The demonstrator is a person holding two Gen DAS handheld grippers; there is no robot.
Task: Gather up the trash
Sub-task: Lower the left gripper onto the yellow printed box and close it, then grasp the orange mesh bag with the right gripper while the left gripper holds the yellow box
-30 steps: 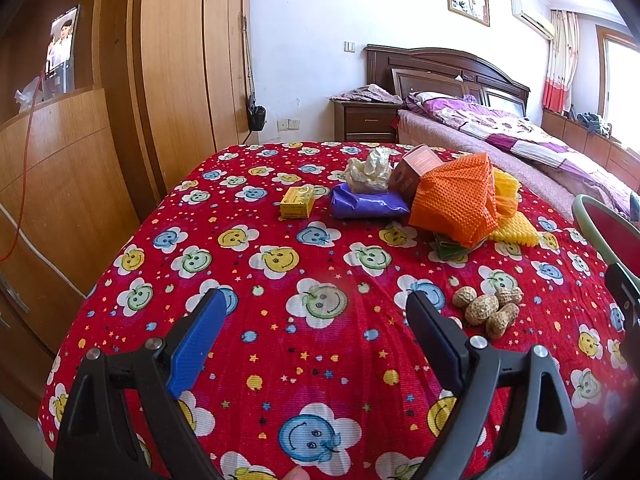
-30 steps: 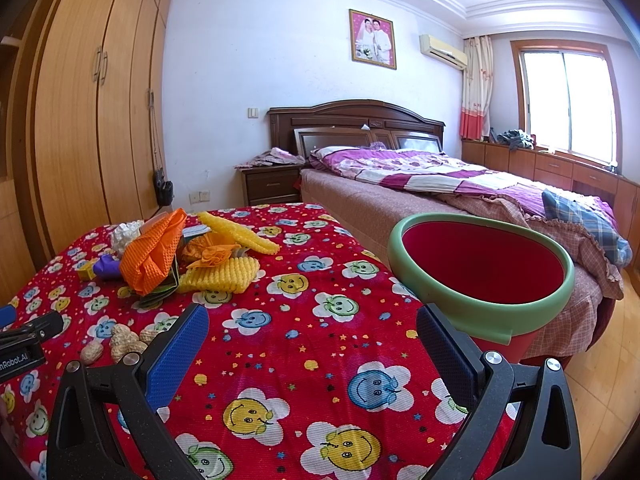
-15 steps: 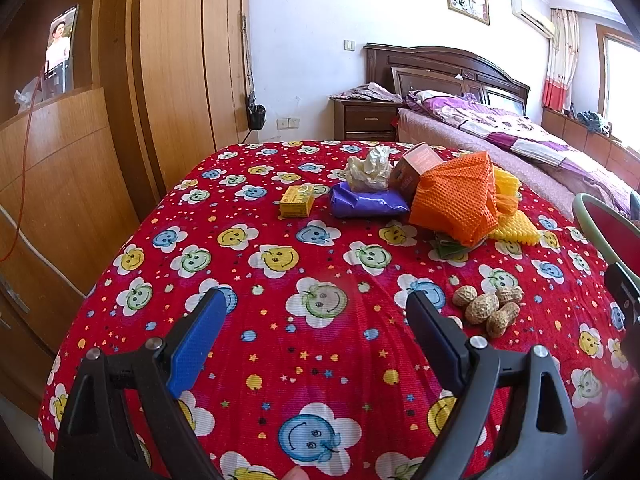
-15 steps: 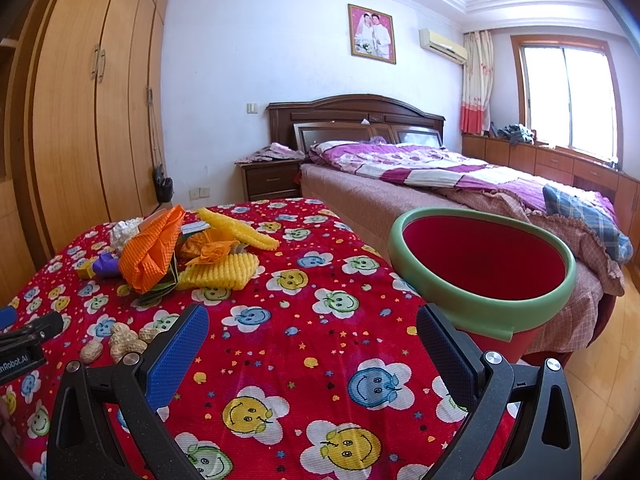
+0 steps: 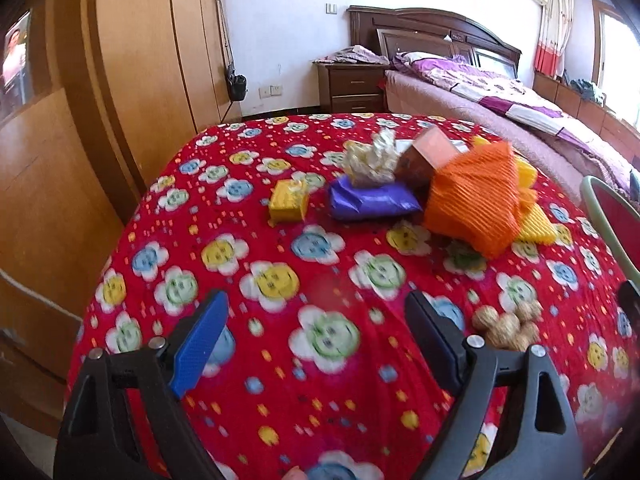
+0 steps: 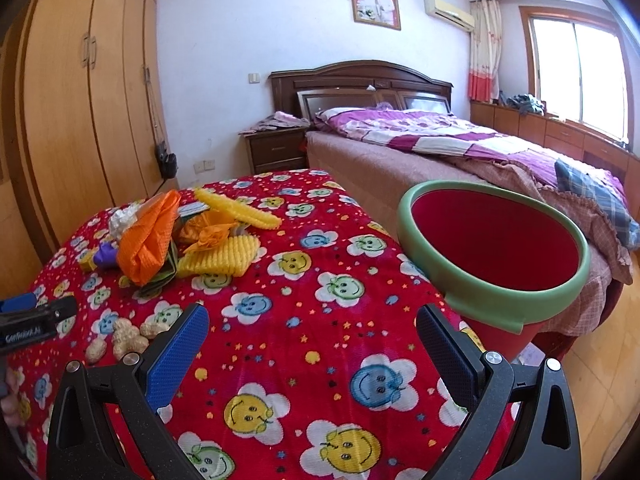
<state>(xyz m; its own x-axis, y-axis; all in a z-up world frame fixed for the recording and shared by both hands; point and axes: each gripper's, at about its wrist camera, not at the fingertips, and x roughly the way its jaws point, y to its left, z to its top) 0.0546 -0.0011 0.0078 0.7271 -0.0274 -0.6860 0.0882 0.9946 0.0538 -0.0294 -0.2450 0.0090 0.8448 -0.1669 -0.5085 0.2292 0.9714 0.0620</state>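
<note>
Trash pile (image 5: 436, 196) far back on the red tabletop (image 5: 280, 400), bare cloth in front, bin (image 6: 496, 240) beside its right edge, left gripper (image 5: 316, 332) and right gripper (image 6: 312, 340) hung above, fingers spread, holding nothing

The left gripper (image 5: 316, 336) has moved forward over the cloth (image 5: 280, 360) toward the trash pile (image 5: 400, 188), its view now motion-blurred with the peanuts (image 5: 506, 326) nearer its right finger, while the right gripper (image 6: 312, 336) has edged slightly closer to the bin (image 6: 494, 276).
</note>
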